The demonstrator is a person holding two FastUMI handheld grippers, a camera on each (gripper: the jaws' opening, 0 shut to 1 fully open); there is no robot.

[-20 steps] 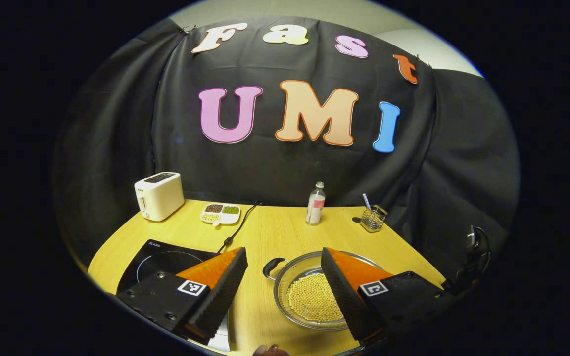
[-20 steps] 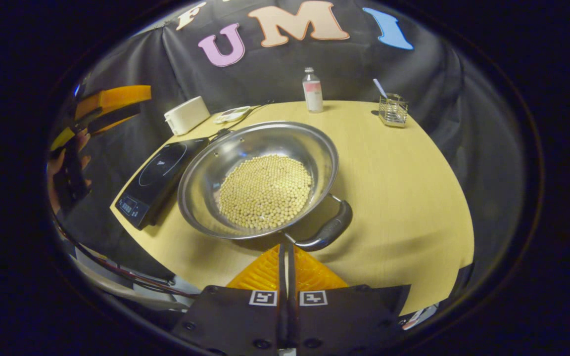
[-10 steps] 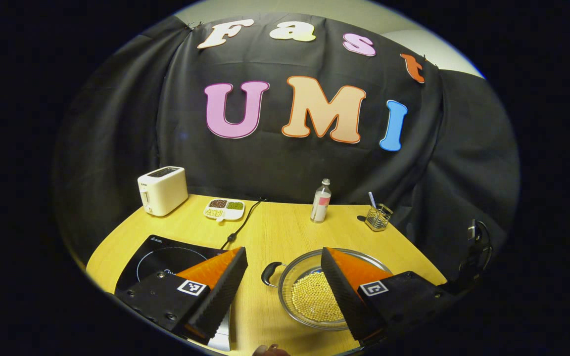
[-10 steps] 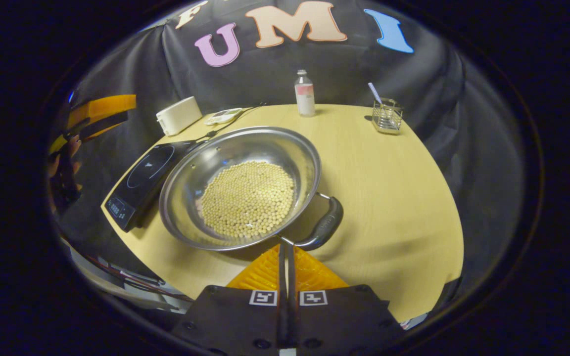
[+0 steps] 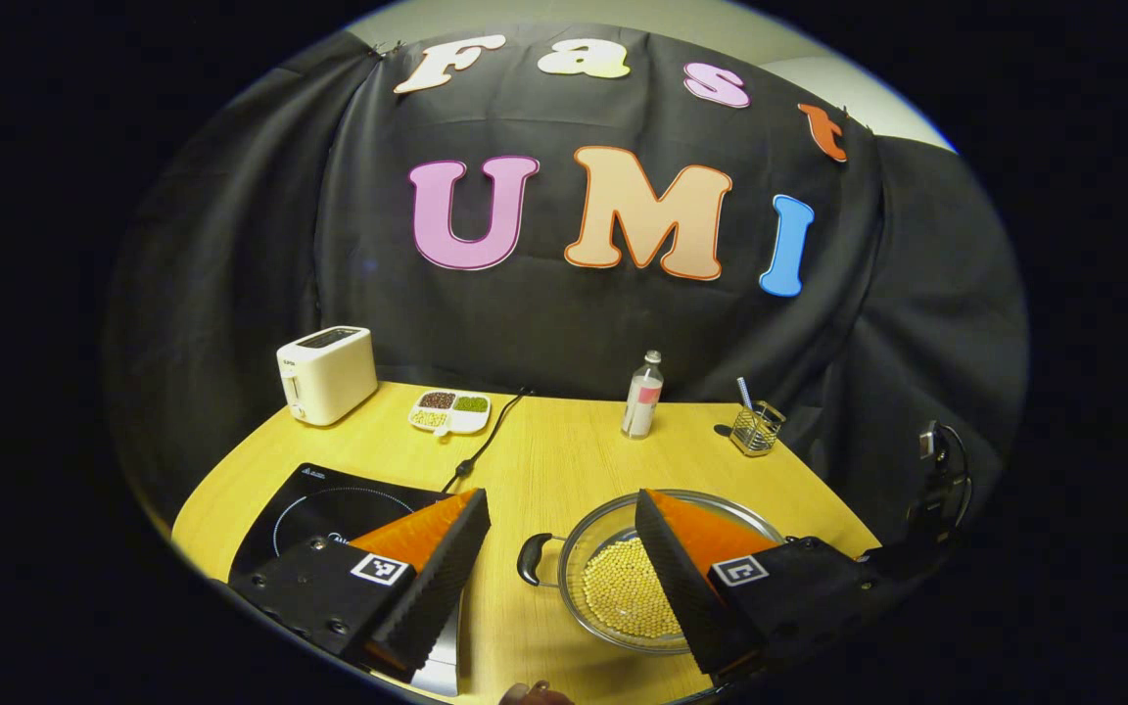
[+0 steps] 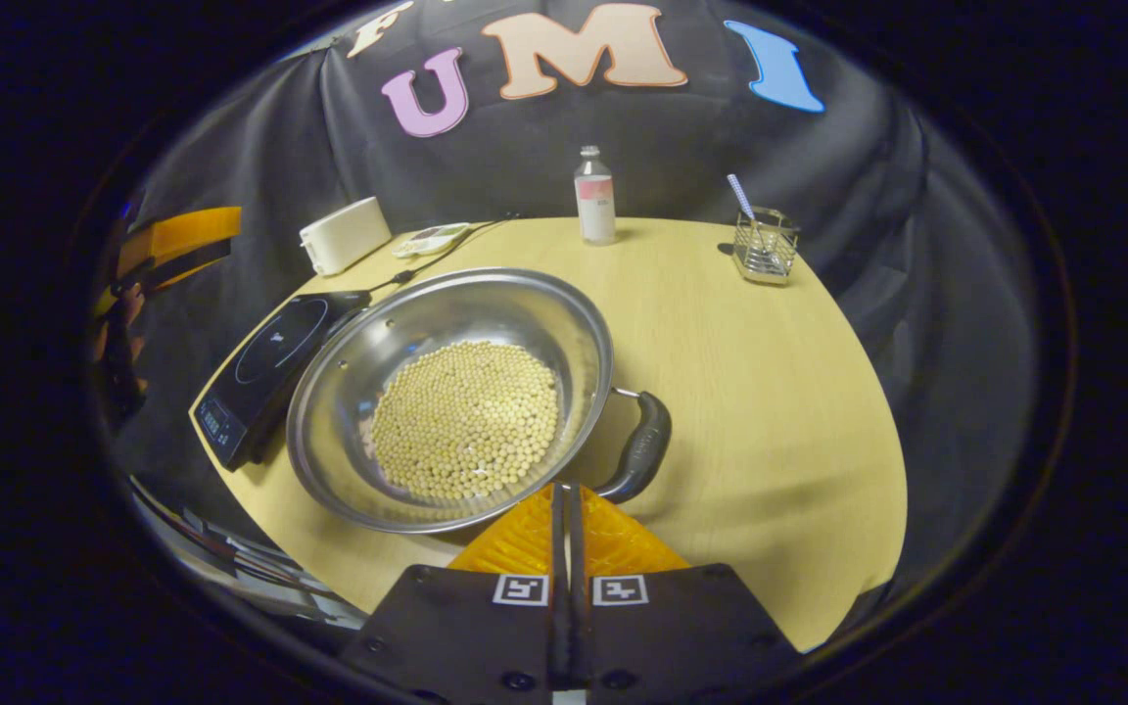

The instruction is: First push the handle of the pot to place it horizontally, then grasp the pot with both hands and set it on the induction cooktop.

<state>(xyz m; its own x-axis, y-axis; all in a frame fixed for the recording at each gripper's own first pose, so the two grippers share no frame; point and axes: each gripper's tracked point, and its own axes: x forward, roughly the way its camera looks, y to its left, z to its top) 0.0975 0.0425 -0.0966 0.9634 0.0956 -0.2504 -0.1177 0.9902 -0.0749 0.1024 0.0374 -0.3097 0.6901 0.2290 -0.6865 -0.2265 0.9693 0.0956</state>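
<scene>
A steel pot (image 6: 486,308) holding pale beans (image 6: 466,421) sits on the yellow table, with a black handle (image 6: 644,446) on its right side. My right gripper (image 6: 564,490) is shut with nothing between its fingers, and its tips touch the pot's near rim beside that handle's lower end. The black induction cooktop (image 6: 265,362) lies just left of the pot. In the left gripper view the pot (image 5: 579,548) shows its other handle (image 5: 529,558), and the cooktop (image 5: 329,504) lies to the left. My left gripper (image 5: 560,499) hangs open above the table, its right finger over the pot.
Along the back edge stand a white toaster (image 5: 326,372), a divided dish of beans (image 5: 448,412), a small bottle (image 5: 642,406) and a wire holder (image 5: 755,431) with a straw. The cooktop's cord (image 5: 486,441) runs back across the table. A hand holds the left gripper (image 6: 167,245).
In the right gripper view the pot has slid left and nearer, and its near handle has swung more upright. The left gripper has drawn back a little, still open.
</scene>
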